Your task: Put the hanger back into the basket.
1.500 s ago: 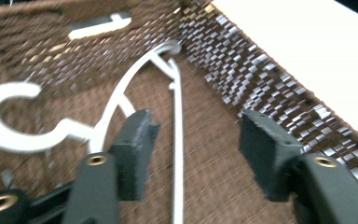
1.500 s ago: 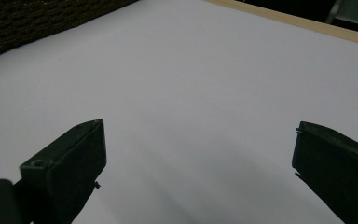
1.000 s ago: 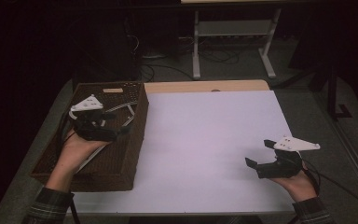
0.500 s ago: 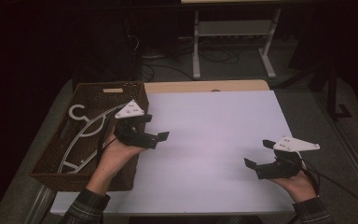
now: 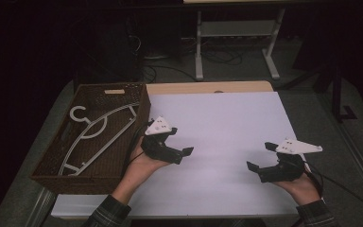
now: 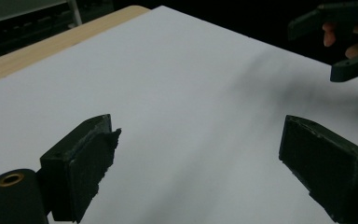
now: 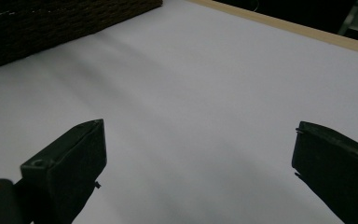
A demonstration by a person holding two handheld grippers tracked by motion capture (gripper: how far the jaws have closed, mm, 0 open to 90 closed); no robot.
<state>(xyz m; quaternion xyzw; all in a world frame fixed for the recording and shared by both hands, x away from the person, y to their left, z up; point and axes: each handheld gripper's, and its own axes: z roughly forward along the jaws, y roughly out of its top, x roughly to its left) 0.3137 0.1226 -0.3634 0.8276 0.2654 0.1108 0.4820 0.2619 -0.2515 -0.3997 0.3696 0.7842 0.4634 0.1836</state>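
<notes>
Both the left gripper [image 5: 182, 152] and the right gripper [image 5: 260, 158] hover wide open and empty over the white table [image 5: 227, 123]. The hanger [image 5: 94, 137] lies in the basket [image 5: 42, 172] at the left, its near end lost in shadow.

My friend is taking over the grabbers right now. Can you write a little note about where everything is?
Left gripper: open, holding nothing, over the white sheet just right of the basket.
Right gripper: open, holding nothing, at the sheet's right side.
White hanger: lying inside the wicker basket at the table's left.
Done: hanger is in the basket.
Left: probably nothing; both grippers are free.
</notes>
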